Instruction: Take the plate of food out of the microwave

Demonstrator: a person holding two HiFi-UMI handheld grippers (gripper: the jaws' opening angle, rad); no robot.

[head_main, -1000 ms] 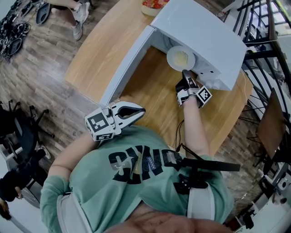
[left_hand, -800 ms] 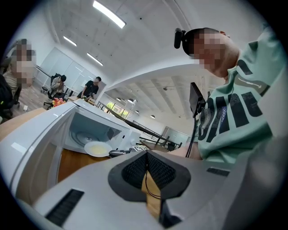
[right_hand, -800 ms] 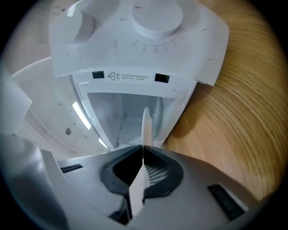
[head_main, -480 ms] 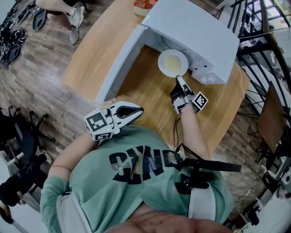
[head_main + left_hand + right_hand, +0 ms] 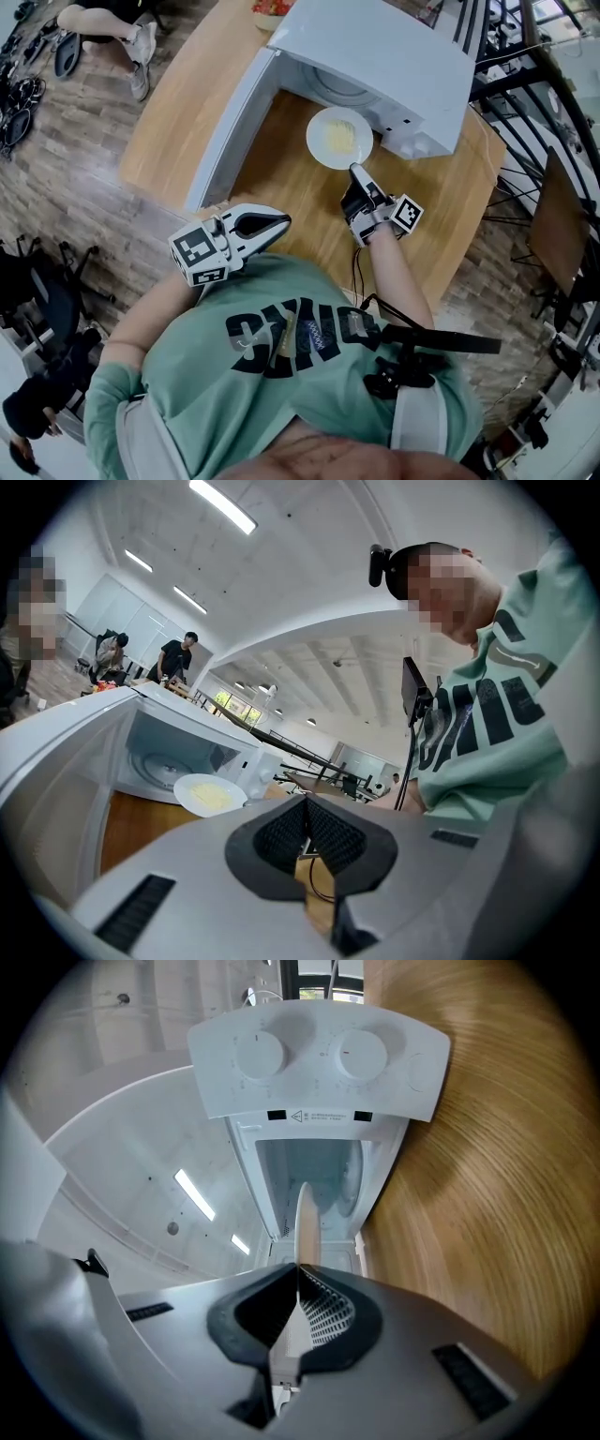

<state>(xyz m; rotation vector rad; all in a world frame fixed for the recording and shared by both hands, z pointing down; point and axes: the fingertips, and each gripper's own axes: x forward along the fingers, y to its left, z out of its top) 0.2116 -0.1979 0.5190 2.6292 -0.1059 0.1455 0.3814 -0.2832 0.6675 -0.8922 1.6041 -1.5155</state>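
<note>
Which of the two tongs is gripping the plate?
The right tongs, clamped on the near rim of the plate before the open microwave; the left tongs are shut on nothing, back by the person's chest.

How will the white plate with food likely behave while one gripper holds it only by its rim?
The plate looks rigid, so it should not bend. Held at only one rim point by the right gripper, it may tip downward. The yellow food lies flat and probably will not slide if kept level.
</note>
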